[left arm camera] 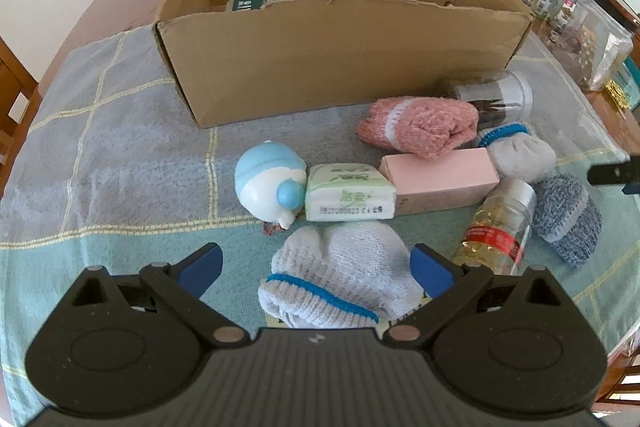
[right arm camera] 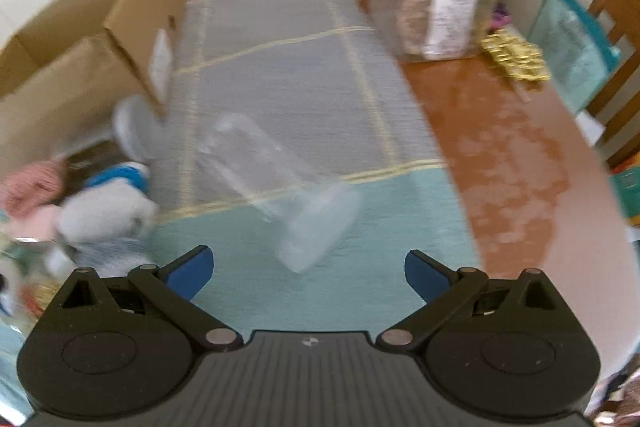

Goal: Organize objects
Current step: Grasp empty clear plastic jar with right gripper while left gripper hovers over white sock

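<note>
Currently we have the left gripper [left arm camera: 316, 269] with its fingers spread wide, straddling the white sock bundle [left arm camera: 340, 275], which lies on the counter [left arm camera: 120, 155] directly ahead of and between the fingers. The bundle's long axis runs roughly across the opening, its blue band towards the gripper. The right finger [left arm camera: 432, 269] is touching or nearly touching the bundle; the left finger [left arm camera: 200, 267] stands clear of it. The cardboard box [left arm camera: 320, 55] lies straight beyond, past the tissue pack [left arm camera: 348, 193].

We have the right gripper [right arm camera: 308, 273] likewise spread and holding nothing; a clear jar [right arm camera: 280, 187] lies on its side just ahead, long axis running diagonally away to the left. We judge the left gripper nearer to a grasp.
</note>
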Tool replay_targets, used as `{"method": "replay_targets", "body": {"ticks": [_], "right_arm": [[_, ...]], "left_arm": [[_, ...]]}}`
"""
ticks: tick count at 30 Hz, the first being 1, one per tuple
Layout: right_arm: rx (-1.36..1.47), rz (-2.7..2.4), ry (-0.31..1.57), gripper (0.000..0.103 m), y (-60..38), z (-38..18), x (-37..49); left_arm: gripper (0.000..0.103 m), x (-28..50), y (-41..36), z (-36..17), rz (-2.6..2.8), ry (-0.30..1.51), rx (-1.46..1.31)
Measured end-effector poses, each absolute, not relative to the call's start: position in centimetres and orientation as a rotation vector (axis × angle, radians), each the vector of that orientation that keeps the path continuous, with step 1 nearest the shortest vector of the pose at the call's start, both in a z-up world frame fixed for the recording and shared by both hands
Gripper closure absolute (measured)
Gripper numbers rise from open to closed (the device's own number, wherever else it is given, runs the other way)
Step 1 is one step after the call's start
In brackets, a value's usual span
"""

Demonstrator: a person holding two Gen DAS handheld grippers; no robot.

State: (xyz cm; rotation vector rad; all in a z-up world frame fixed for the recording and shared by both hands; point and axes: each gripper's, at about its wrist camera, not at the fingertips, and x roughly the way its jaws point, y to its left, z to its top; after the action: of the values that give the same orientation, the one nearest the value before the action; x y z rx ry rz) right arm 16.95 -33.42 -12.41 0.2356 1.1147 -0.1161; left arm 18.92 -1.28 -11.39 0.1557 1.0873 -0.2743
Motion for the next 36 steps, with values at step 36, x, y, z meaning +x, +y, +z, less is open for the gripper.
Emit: {"method": "replay_targets", "body": {"ticks": [36], "right_arm": [[0.198, -0.236, 1.182, 0.000, -30.7, -12.9, 25.2]], "left_arm": [[0.003, 18.9, -1.4, -12.8, -0.503, 1.133, 0.340]]}}
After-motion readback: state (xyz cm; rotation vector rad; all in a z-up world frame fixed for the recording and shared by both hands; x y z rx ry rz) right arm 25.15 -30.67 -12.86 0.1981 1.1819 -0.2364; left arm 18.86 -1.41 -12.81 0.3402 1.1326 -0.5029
